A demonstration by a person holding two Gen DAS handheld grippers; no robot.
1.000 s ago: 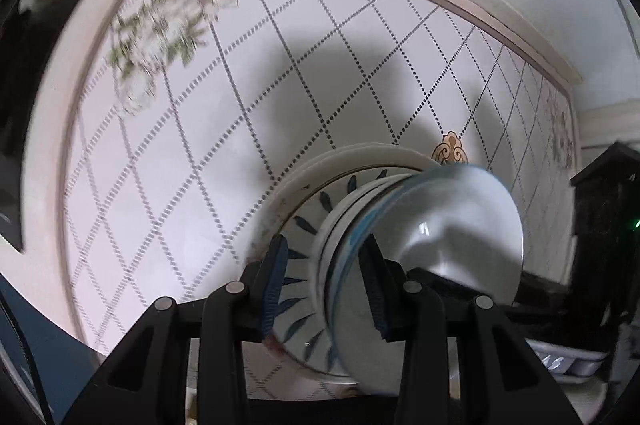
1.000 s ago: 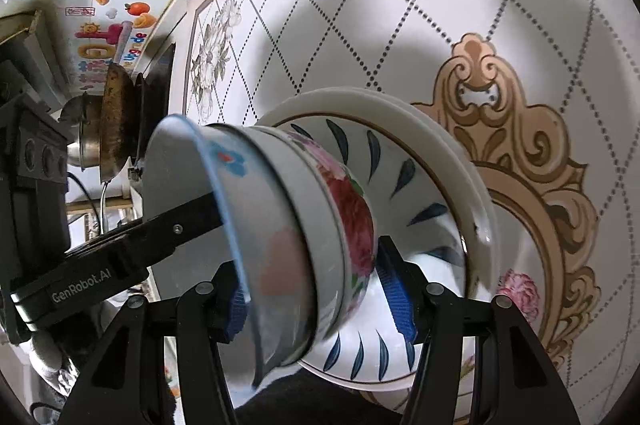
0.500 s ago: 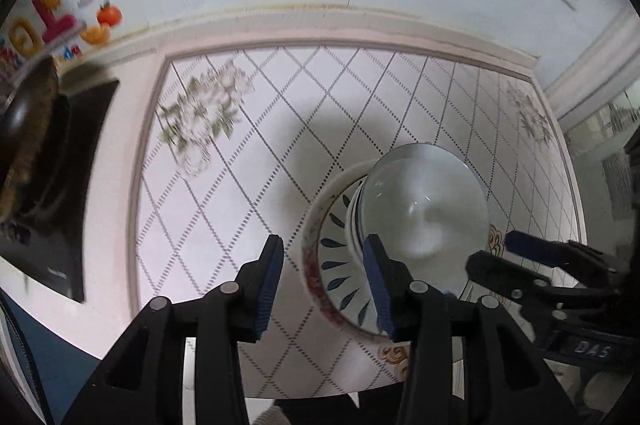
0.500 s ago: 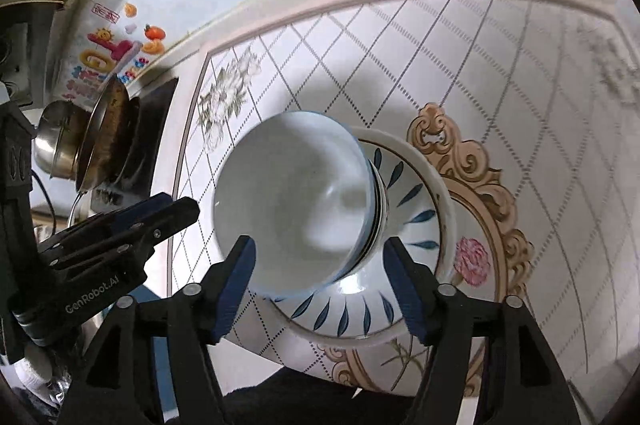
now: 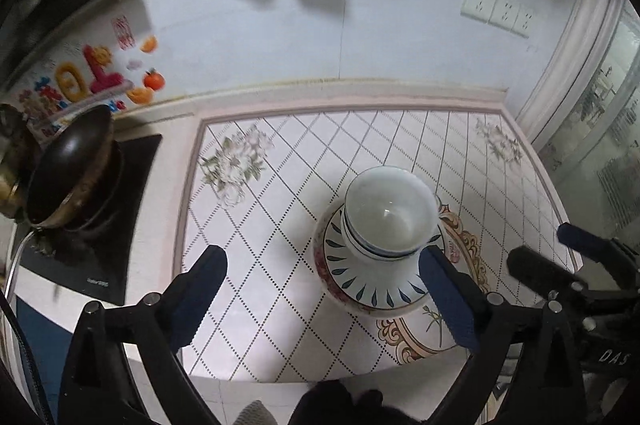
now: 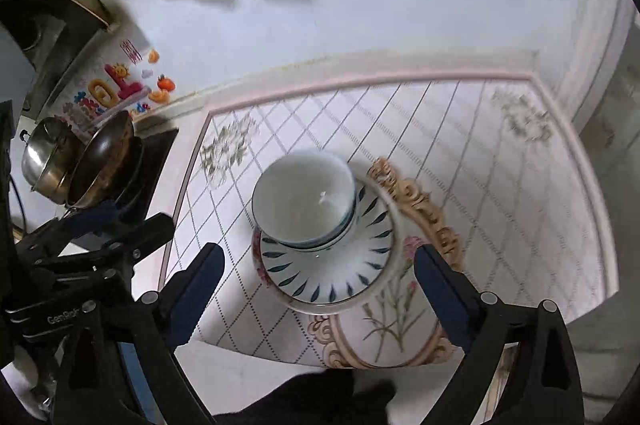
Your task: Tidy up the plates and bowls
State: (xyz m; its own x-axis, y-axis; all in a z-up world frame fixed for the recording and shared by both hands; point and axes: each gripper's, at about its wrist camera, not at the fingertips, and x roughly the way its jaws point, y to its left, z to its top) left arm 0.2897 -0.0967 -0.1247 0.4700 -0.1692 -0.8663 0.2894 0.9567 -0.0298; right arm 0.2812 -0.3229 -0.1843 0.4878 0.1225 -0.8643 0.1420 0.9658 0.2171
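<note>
The stack of bowls (image 5: 386,213) is sitting nested and upright inside the stack of plates (image 5: 368,285), whose top plate is showing blue leaf marks round its rim; the whole pile is resting on the counter (image 5: 280,209), on its tiled panel, nearer the front edge than the back wall and towards the panel's right half, partly overlapping the gold scrolled medallion (image 5: 460,249); in the right wrist view the same bowls (image 6: 302,199) are sitting on the plates (image 6: 332,273) with the medallion (image 6: 424,209) curling round the pile's right side.

The left tongs (image 5: 322,295) are hanging above the counter with jaws standing wide, having just been opening, and nothing is lying between them; the pile is showing beyond, near the right finger, apart from the pads. The right tongs (image 6: 316,291) are likewise spread wide, having just been opening, gripping nothing; the pile is appearing in the gap between the fingers but lower down, untouched.

Each pair of tongs is appearing in the other's view: the right tongs (image 5: 560,257) at the right edge, the left tongs (image 6: 116,225) at the left edge.

At the counter's left end a dark pan (image 5: 72,169) is leaning on a black cooktop (image 5: 120,225); a steel pot (image 6: 44,157) is sitting beside the pan; a wall socket strip (image 5: 496,9) is showing above the back right corner.
</note>
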